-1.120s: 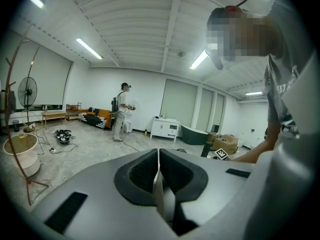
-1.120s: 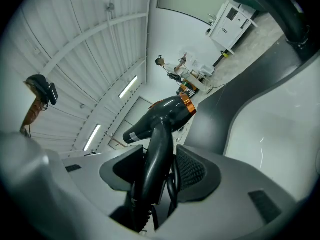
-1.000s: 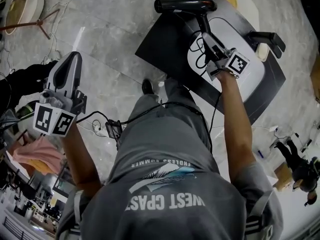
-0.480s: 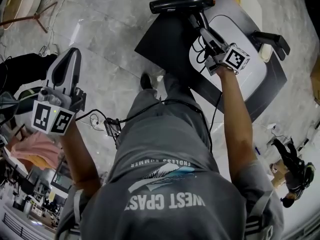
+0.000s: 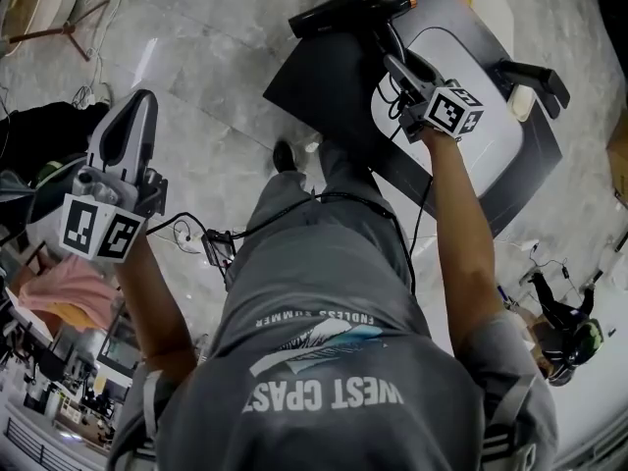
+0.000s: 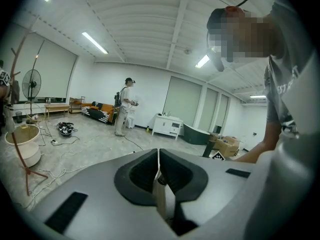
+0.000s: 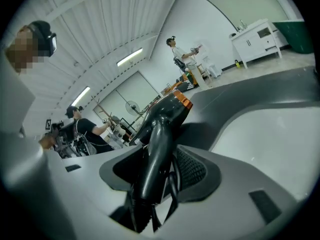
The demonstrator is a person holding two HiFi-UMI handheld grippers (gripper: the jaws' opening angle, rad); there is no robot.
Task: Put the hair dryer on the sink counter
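The right gripper [image 7: 159, 160] is clenching its fingers on the dryer [image 5: 351, 9] handle, holding it over the dark counter [image 5: 319, 91] beside the sink [image 5: 494, 147]. The left gripper [image 6: 158, 178] is keeping its fingers pressed together, empty. The shirt [image 5: 324, 392] is showing "WEST COAST".

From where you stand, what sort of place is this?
Probably a large open studio or test hall, not a real home. A sink counter stands alone on a bare floor, a sofa and white cabinet sit by the far wall, and loose cables lie about.
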